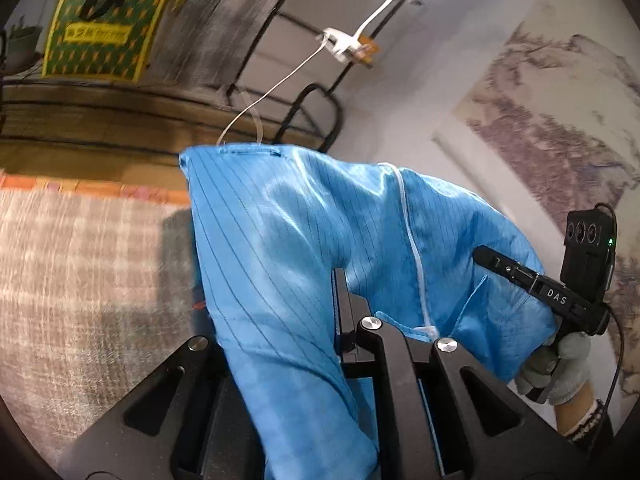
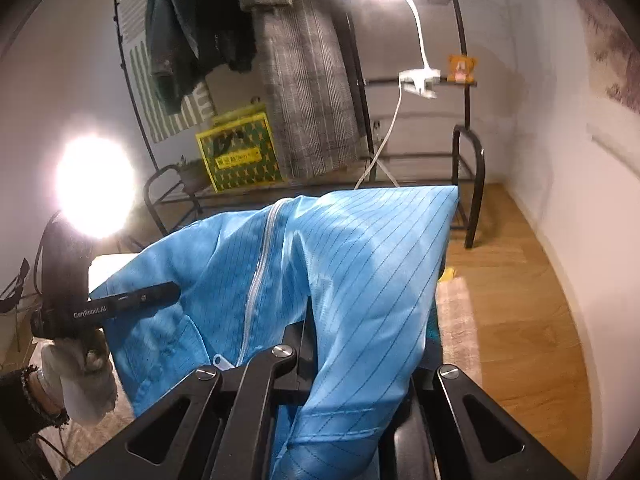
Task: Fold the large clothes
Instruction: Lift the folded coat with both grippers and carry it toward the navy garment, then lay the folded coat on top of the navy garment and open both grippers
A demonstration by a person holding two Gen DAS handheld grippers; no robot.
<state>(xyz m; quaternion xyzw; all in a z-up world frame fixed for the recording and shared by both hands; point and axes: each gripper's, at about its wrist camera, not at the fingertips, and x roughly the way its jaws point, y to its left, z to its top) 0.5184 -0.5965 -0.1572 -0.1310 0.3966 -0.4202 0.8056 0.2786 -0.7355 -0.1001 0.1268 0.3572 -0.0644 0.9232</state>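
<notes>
Room: white walls are seen, with a wood-plank floor point(image 2: 532, 300) and a pale woven rug point(image 1: 80, 272) below.
Rack: one black metal clothes rack point(image 2: 466, 160) stands at the far wall, hung with a grey checked coat point(image 2: 308, 92) and a dark green jacket point(image 2: 180, 28).
Garment: one light-blue pinstriped zip-front garment point(image 1: 288, 248) is held up off the rug, draped over both grippers.
Left gripper point(image 1: 340, 280): its fingers are pressed onto a fold of the fabric.
Right gripper point(image 2: 310, 320): its fingers are likewise pinched on the fabric.
Right view only: two bright lamps, a yellow-green patterned box point(image 2: 240, 156) and a small orange bear toy point(image 2: 460, 68) are shown.
Left view only: a pale landscape wall hanging point(image 1: 560, 112) is shown.
</notes>
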